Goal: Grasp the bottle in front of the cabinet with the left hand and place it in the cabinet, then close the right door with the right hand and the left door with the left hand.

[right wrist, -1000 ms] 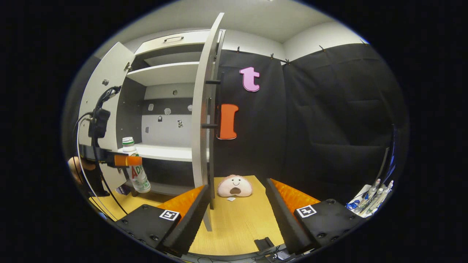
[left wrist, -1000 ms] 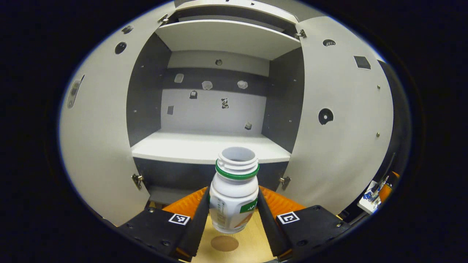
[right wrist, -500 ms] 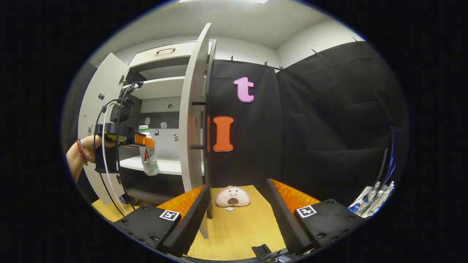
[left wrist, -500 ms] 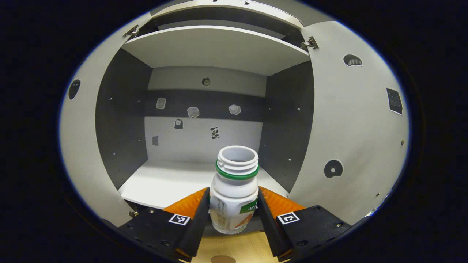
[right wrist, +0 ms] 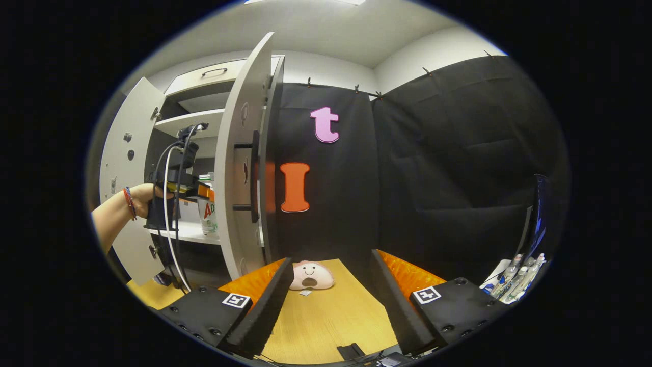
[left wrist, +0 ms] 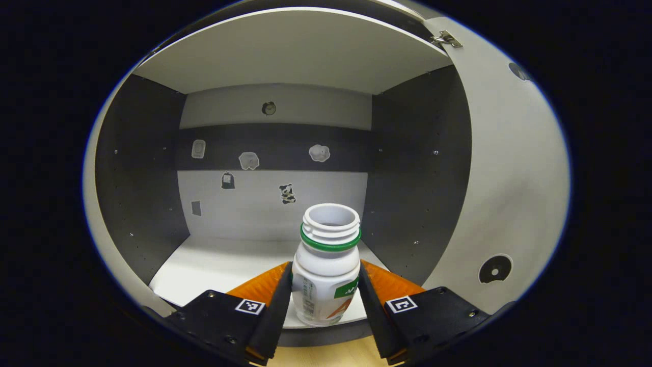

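A white capless bottle (left wrist: 326, 272) with a green neck ring stands upright between the fingers of my left gripper (left wrist: 325, 298), which is shut on it. The bottle hangs just over the front edge of the cabinet's white shelf (left wrist: 219, 265). In the right gripper view the same bottle (right wrist: 208, 213) and the left gripper (right wrist: 191, 188), held by a hand (right wrist: 140, 196), sit at the cabinet opening. Both doors stand open: the right door (right wrist: 238, 168) with its dark bar handle (right wrist: 253, 176), and the left door (right wrist: 125, 168). My right gripper (right wrist: 331, 295) is open over the wooden table, holding nothing.
A pink plush face (right wrist: 310, 276) lies on the wooden table (right wrist: 326, 321) just ahead of my right gripper. Several small bottles (right wrist: 514, 278) stand at the far right. Stickers (left wrist: 288, 193) dot the cabinet's back wall. An upper shelf (left wrist: 290, 56) spans above.
My left gripper carried the bottle up and forward, from below the shelf to its front edge. The right gripper view shifted right and toward the cabinet, so the right door now looks nearer.
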`<state>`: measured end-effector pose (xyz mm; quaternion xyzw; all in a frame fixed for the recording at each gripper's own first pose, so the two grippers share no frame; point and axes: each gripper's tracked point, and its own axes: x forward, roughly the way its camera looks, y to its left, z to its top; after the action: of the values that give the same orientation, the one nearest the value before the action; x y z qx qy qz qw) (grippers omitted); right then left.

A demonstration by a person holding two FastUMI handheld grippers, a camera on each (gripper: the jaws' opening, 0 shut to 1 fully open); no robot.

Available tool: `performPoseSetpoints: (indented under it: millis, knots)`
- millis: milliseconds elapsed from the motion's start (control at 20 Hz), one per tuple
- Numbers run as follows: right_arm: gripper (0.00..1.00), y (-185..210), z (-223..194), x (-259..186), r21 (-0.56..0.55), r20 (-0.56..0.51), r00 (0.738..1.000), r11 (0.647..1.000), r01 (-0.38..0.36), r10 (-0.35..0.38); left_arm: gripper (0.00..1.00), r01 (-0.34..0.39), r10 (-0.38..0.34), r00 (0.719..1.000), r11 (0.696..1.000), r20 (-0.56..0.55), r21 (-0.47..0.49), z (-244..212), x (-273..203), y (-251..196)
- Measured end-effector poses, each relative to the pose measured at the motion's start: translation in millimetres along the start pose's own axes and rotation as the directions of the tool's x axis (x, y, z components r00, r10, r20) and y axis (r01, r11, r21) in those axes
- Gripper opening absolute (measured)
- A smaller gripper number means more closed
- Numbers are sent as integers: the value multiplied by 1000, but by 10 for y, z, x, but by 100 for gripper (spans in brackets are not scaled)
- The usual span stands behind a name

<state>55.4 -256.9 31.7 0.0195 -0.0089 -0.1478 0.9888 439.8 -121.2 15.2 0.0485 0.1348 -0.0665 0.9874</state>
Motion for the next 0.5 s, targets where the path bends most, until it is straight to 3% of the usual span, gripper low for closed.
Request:
performPoseSetpoints:
  millis: [200,500]
  knots:
    - [100,-81,-3,9,-7,-1,1000,1000,16,-16,72,-16,16,1000,1000,-15,-9,-52,135,15]
    - [100,-49,-12,12,15,-11,1000,1000,14,-14,80,-43,43,999,999,-16,-5,-49,174,-8]
